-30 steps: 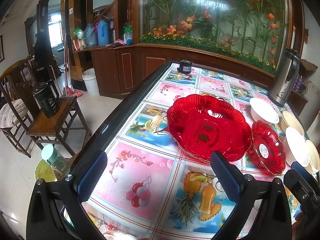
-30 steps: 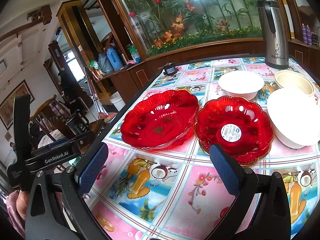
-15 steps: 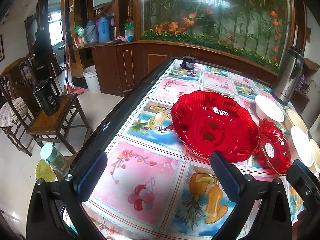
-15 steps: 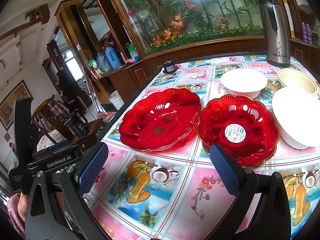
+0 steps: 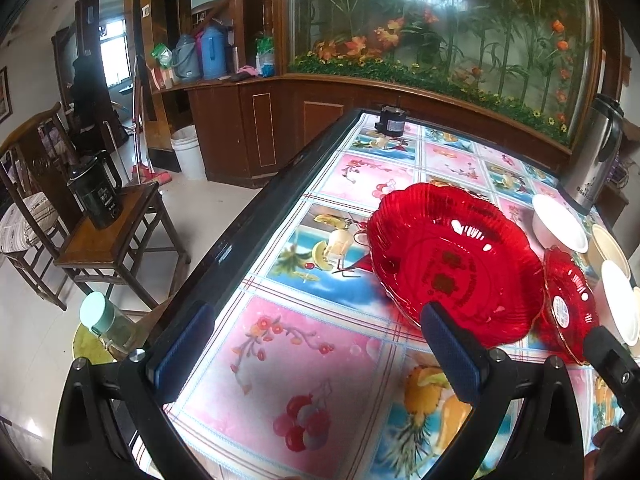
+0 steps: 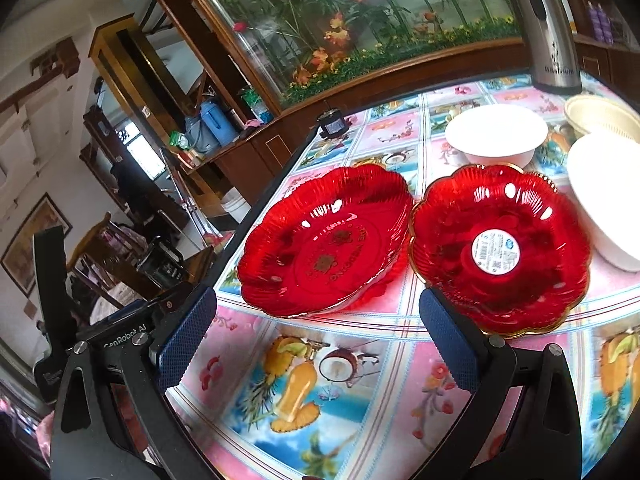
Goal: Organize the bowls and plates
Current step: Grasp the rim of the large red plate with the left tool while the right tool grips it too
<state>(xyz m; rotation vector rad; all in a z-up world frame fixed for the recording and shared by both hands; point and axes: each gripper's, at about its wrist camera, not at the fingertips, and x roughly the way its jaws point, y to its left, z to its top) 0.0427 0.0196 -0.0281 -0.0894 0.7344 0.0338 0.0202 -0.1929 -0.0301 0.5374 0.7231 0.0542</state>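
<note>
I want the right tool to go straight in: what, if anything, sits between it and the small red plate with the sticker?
Nothing visible. The right tool is open, and only bare fruit-print tablecloth lies before the small red scalloped glass plate. The large red glass plate sits beside it, to the left.

Bright daylight; white glare spots glint on the glossy red scalloped glass plates (image 6: pixel 324 240); fisheye edges curve, corners dark.
</note>
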